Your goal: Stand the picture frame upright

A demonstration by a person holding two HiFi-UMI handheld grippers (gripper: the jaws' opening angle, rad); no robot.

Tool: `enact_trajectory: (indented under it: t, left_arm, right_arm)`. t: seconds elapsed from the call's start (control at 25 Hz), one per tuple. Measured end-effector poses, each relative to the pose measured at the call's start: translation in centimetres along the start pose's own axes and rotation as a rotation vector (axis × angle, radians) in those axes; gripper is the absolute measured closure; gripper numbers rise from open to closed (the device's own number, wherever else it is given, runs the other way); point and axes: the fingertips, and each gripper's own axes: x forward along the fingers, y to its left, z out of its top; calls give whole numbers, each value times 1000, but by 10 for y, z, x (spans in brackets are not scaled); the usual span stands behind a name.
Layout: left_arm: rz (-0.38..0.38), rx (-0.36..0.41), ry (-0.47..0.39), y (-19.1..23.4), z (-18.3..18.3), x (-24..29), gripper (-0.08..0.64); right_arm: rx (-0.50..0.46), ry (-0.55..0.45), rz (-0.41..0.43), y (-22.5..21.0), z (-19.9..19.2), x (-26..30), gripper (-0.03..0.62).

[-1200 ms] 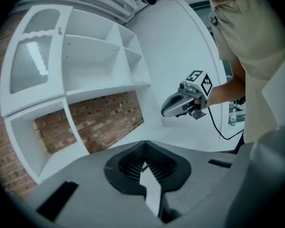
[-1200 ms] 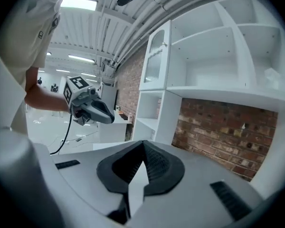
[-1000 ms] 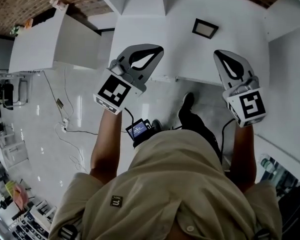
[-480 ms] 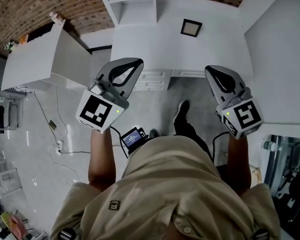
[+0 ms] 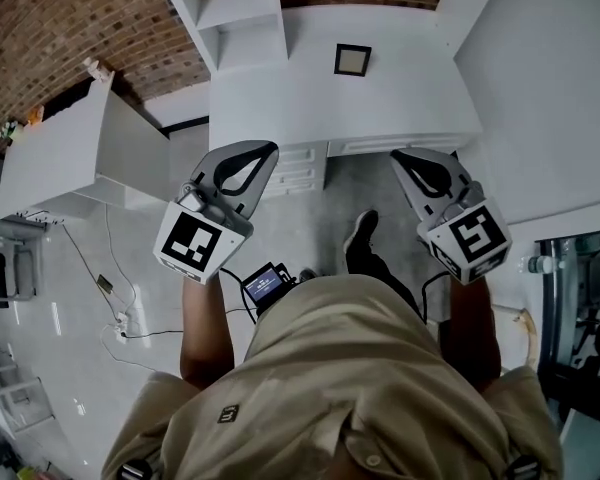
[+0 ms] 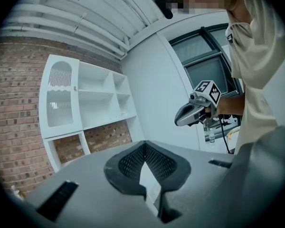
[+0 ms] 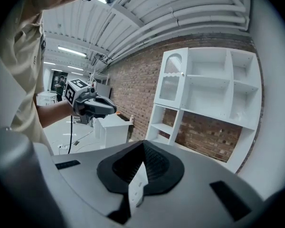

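A small dark-framed picture frame (image 5: 352, 59) lies flat on the white desk (image 5: 280, 103), far in front of both grippers. My left gripper (image 5: 263, 149) is shut with nothing in it, held in the air before the desk's front edge at the left. Over at the right, the right gripper (image 5: 401, 154) is also shut and empty, at about the same height. In the left gripper view the jaws (image 6: 145, 146) meet, and the right gripper (image 6: 190, 114) shows beyond them. The right gripper view shows closed jaws (image 7: 143, 147) and the left gripper (image 7: 97, 106).
A white shelf unit (image 5: 235, 13) stands on the desk against a brick wall (image 5: 60, 28). A second white desk (image 5: 65, 143) is at the left, a white wall (image 5: 550, 78) at the right. Desk drawers (image 5: 300, 163) face me. Cables (image 5: 120, 308) lie on the glossy floor.
I have stepped back from the desk, so the frame and desk now sit farther up in the head view. Both grippers stay shut and have drawn nearer my body.
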Motion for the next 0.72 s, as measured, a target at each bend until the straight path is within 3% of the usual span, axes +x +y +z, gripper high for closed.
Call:
enact_trajectory:
  t: [0.72]
  left_arm:
    - [-14, 9, 5, 4, -9, -1, 553]
  right_arm:
    - [-4, 18, -18, 0, 0, 9, 589]
